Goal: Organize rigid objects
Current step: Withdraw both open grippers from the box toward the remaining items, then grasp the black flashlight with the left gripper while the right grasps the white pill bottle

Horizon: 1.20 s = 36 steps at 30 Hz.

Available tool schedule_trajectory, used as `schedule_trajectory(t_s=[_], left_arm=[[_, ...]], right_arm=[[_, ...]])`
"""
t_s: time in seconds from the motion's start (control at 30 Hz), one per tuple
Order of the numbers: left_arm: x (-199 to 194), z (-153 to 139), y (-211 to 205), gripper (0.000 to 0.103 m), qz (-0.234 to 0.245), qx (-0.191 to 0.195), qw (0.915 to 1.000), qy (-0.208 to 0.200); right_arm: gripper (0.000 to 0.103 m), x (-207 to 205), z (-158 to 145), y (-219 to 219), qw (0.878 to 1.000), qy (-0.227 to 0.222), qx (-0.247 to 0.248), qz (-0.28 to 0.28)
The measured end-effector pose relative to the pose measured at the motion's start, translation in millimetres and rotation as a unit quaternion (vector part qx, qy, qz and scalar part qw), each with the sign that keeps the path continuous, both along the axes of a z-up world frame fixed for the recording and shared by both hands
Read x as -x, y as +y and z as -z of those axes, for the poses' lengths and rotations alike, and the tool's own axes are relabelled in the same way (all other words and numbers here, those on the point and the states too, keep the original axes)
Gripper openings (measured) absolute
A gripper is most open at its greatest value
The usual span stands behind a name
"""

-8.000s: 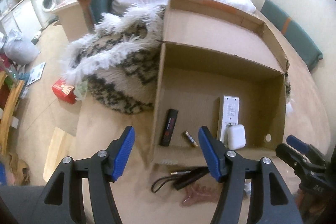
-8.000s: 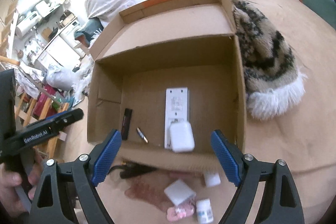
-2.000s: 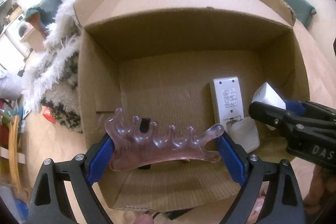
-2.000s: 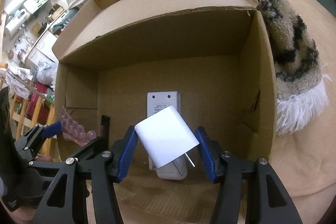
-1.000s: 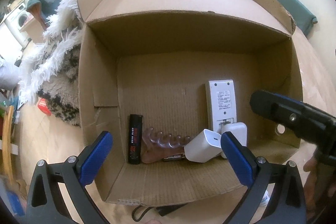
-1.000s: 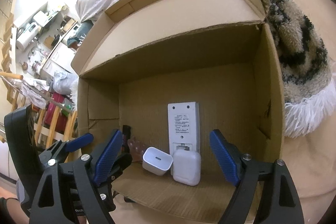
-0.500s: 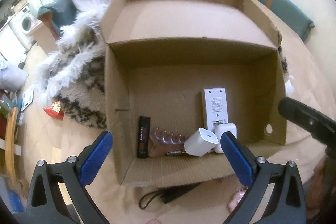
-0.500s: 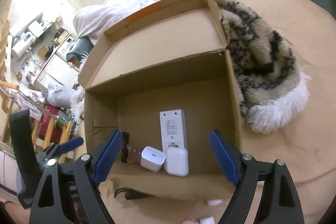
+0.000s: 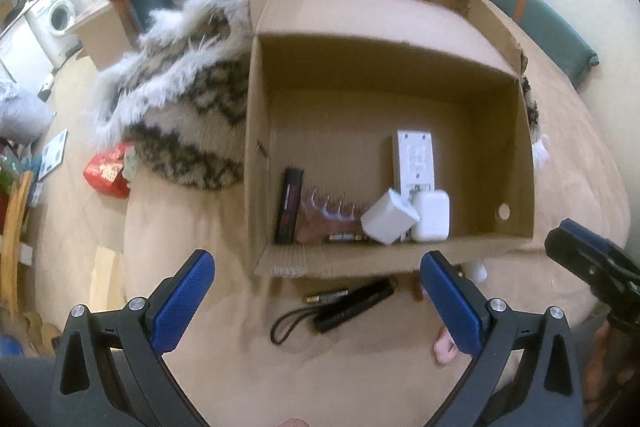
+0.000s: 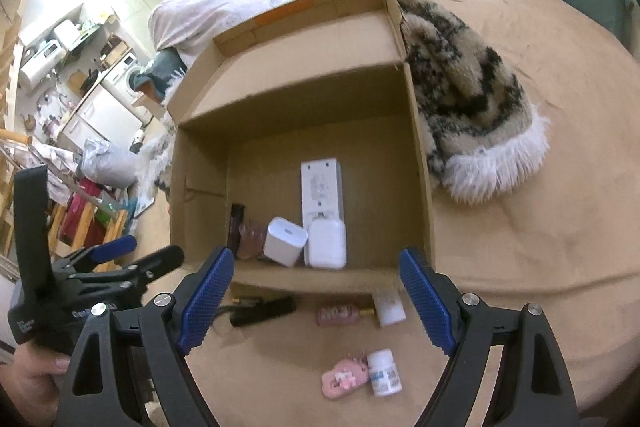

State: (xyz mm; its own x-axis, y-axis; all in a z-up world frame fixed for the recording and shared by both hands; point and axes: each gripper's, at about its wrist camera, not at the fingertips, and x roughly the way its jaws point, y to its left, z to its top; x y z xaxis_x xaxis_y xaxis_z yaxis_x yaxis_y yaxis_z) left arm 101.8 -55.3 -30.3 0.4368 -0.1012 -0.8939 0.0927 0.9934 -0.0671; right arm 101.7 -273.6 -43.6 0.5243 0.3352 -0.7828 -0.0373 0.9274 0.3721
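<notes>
An open cardboard box (image 9: 256, 155) (image 10: 420, 163) stands on the tan bed. Inside lie a white remote (image 9: 414, 159) (image 10: 320, 183), a white charger cube (image 9: 389, 217) (image 10: 285, 237), a white earbud case (image 9: 431, 215) (image 10: 328, 243), a pink clear hair claw (image 9: 326, 215) (image 10: 250, 233), a black stick (image 9: 290, 205) and a battery (image 9: 344, 237). My left gripper (image 9: 316, 297) is open and empty in front of the box. My right gripper (image 10: 316, 291) is open and empty too.
In front of the box lie a black device with a strap (image 9: 352, 303) (image 10: 262, 311), a battery (image 9: 326, 296), a pink item (image 10: 338, 314), a small white jar (image 10: 390, 307), a pill bottle (image 10: 384, 373) and a pink clip (image 10: 344, 379). A furry blanket (image 10: 472, 99) (image 9: 180, 115) lies beside the box.
Both grippers have pulled back and up from the box, open and empty. The hair claw and the charger cube, dropped earlier, lie still inside. More of the items in front show.
</notes>
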Motion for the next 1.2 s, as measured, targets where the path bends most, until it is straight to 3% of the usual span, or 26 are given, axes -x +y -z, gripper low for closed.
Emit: schedule_trajectory(t_s=[0.23, 0.4, 0.53, 0.7, 0.87, 1.13, 1.2], left_arm=[[18.0, 33.8, 14.2, 0.103, -0.004, -0.016, 0.9998, 0.012], [10.1, 53.1, 35.6, 0.103, -0.031, 0.016, 0.9973, 0.065], [2.8, 73.1, 50.6, 0.103, -0.076, 0.065, 0.9883, 0.116], [3.3, 86.4, 52.0, 0.103, -0.109, 0.080, 0.9808, 0.141], [7.7, 111.1, 30.3, 0.103, -0.153, 0.133, 0.9585, 0.200], [-0.9, 138.7, -19.5, 0.103, -0.200, 0.115, 0.9479, 0.220], [-2.9, 145.4, -28.1, 0.103, -0.202, 0.097, 0.9487, 0.223]], right_arm=[[0.090, 6.8, 45.9, -2.4, 0.997, 0.074, 0.004, -0.006], [0.090, 5.5, 62.4, -5.6, 0.994, 0.103, 0.020, -0.006], [0.090, 3.3, 74.3, -6.6, 0.991, 0.130, 0.026, 0.001], [0.090, 0.9, 74.3, -4.9, 0.991, 0.130, 0.027, 0.000], [0.090, -2.0, 71.9, -7.8, 0.991, 0.131, 0.005, 0.006], [0.090, -2.9, 63.0, -25.0, 0.993, 0.119, -0.017, 0.020], [0.090, -4.3, 62.3, -32.0, 0.992, 0.119, -0.024, 0.028]])
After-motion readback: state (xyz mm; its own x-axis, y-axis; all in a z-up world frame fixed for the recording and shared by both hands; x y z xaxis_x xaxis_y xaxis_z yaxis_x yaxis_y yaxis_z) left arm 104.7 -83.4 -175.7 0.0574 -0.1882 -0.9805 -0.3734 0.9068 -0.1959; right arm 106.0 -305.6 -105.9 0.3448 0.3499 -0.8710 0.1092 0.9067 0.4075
